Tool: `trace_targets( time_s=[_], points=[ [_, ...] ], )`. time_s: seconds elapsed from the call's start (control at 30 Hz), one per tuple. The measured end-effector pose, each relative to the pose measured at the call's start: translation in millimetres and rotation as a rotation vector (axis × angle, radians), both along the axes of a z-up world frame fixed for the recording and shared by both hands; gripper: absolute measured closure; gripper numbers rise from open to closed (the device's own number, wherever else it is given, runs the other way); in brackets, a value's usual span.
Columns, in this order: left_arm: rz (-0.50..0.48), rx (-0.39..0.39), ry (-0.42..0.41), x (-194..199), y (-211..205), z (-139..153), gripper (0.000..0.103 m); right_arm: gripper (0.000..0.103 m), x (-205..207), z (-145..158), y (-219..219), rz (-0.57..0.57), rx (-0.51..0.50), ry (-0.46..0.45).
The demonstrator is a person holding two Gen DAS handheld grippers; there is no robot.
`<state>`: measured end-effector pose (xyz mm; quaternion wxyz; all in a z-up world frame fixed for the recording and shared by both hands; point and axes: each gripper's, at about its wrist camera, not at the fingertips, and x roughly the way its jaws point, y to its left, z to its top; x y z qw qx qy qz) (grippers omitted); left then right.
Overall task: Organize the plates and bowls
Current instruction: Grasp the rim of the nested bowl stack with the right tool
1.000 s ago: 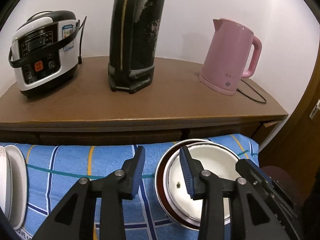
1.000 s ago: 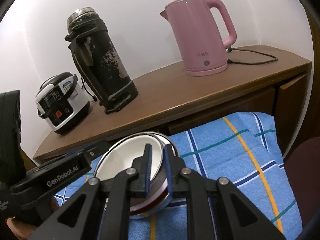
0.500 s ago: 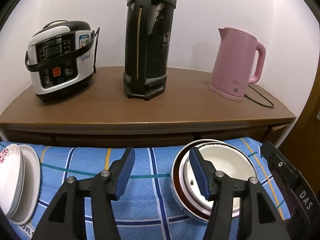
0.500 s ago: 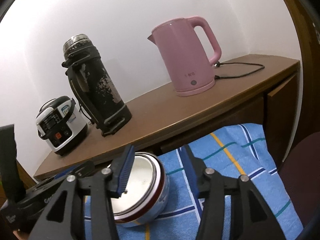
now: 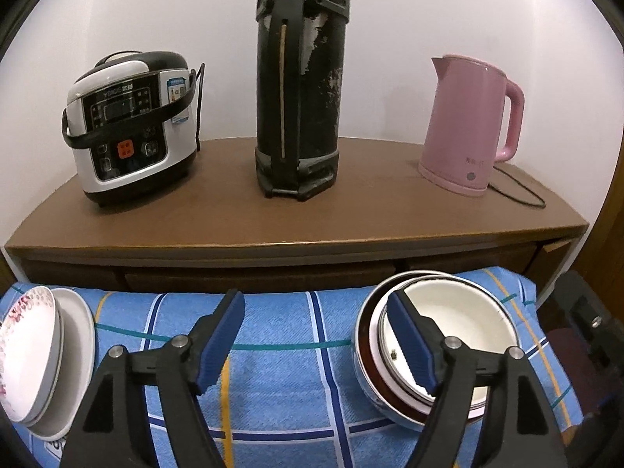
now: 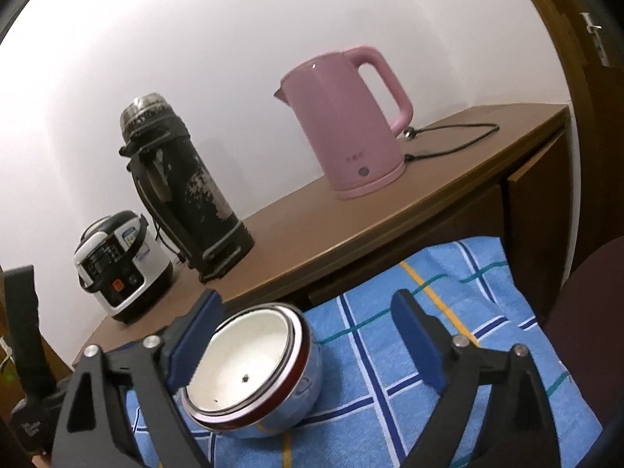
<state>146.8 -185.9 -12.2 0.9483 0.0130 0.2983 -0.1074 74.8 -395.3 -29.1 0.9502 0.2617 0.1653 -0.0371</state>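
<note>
Both grippers are mid-release on my end. Left gripper (image 5: 316, 335): jaws opening, nothing pinched, only the blue checked cloth (image 5: 280, 390) between the pads. Its right-hand finger (image 5: 413, 347) overlaps the bowl stack's near rim in view; can't tell if it touches.

Right gripper (image 6: 308, 335): jaws opening, bowl stack (image 6: 253, 366) sits between the pads but isn't clamped. Left-hand pad is just beside the rim, the other well clear.

Bowl stack (image 5: 440, 343) is a white bowl nested in a red-rimmed steel one, sitting on the cloth below the pink kettle (image 5: 472, 124). Plates (image 5: 43, 355) are stacked at the cloth's opposite end, below the rice cooker (image 5: 128, 124). Black thermos (image 5: 300, 78) stands between kettle and cooker on the wooden sideboard (image 5: 273, 226).
</note>
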Motion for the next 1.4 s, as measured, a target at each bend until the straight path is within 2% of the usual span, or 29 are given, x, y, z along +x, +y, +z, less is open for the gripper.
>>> trace_targets(
  time_s=[0.37,0.73,0.8,0.97,1.2,1.4],
  points=[
    [0.002,0.015,0.007,0,-3,-4,0.023,0.007,0,1,3,-0.025,-0.033,0.005],
    [0.003,0.016,0.023,3,-3,-7,0.023,0.007,4,1,13,0.009,-0.085,0.047],
    [0.005,0.006,0.042,5,-1,-9,0.023,0.011,6,-1,12,0.018,-0.069,0.058],
    [0.017,-0.031,0.055,9,4,-10,0.023,0.029,9,-2,12,0.038,-0.066,0.079],
    [0.034,-0.017,0.053,11,-4,-17,0.023,0.035,22,-10,17,0.074,-0.050,0.143],
    [0.009,-0.048,0.092,15,-12,-25,0.023,0.054,34,-19,20,0.112,-0.028,0.209]
  ],
)
